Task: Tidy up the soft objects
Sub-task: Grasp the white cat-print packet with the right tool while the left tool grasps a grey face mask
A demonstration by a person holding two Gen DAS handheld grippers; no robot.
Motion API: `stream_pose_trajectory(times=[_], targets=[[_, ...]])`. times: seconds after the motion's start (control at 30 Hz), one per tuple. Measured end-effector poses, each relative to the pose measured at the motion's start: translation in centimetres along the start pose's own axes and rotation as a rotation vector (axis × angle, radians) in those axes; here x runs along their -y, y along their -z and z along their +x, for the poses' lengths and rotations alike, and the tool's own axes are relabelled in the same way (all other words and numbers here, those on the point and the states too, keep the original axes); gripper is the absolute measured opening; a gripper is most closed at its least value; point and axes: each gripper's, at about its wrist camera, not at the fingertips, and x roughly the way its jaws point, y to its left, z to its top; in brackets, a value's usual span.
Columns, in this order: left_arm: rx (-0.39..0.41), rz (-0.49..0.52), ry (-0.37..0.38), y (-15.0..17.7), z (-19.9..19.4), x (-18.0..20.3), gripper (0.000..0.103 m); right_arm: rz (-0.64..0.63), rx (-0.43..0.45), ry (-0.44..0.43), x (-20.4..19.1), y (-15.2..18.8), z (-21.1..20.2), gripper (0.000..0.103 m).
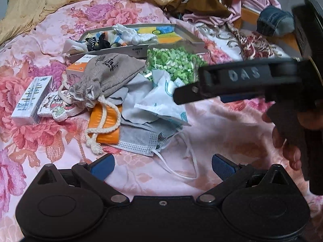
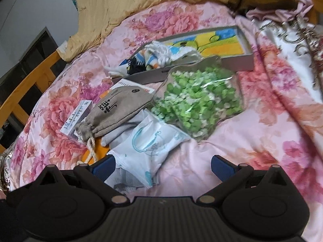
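One grey drawstring pouch (image 1: 109, 74) is flanked by one green-filled bag (image 1: 173, 64), one tray (image 1: 129, 50) and two masks. Both grippers (image 1: 161, 166) (image 2: 162, 166) are shown with jaws wide, nothing held.

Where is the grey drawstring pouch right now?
Both views: grey drawstring pouch lies on the bed, left of the green-filled bag, in front of the tray.

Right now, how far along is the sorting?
Done: a few socks already lie in the tray. In hand: nothing; left gripper and right gripper are both open and empty. Left: the grey pouch, face masks and white packet on the bed.
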Motion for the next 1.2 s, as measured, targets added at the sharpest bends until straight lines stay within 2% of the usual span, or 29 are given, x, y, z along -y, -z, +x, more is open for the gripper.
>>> stream_pose_trajectory(times=[0.2,0.4,0.43,0.6,0.7,0.9,1.07,1.2], targets=[[0.003,0.000,-0.032,0.1,0.3,-0.4,0.102,0.110,-0.046,-0.056,0.0,-1.2,2.7,0.103],[-0.003,0.014,-0.056,0.0,1.1,-0.4,0.102,0.210,-0.065,-0.032,0.7,-1.7,4.6,0.101],[-0.004,0.015,-0.055,0.0,1.2,-0.3,0.102,0.218,-0.065,-0.030,1.0,-1.6,4.7,0.099],[0.004,0.000,-0.002,-0.1,1.3,0.0,0.102,0.237,-0.057,-0.028,2.5,-1.2,4.4,0.077],[0.005,0.024,0.005,0.0,1.5,0.5,0.102,0.259,-0.059,-0.043,3.2,-1.1,4.2,0.069],[0.025,0.056,-0.025,0.0,1.9,0.9,0.098,0.225,-0.068,-0.056,3.2,-0.9,3.8,0.060],[0.047,0.023,-0.041,-0.2,2.2,0.3,0.096,0.177,-0.043,-0.020,3.6,-0.9,2.4,0.051],[0.059,-0.006,-0.033,-0.3,2.1,-0.1,0.096,0.189,-0.028,-0.024,4.6,-1.4,1.6,0.050]])
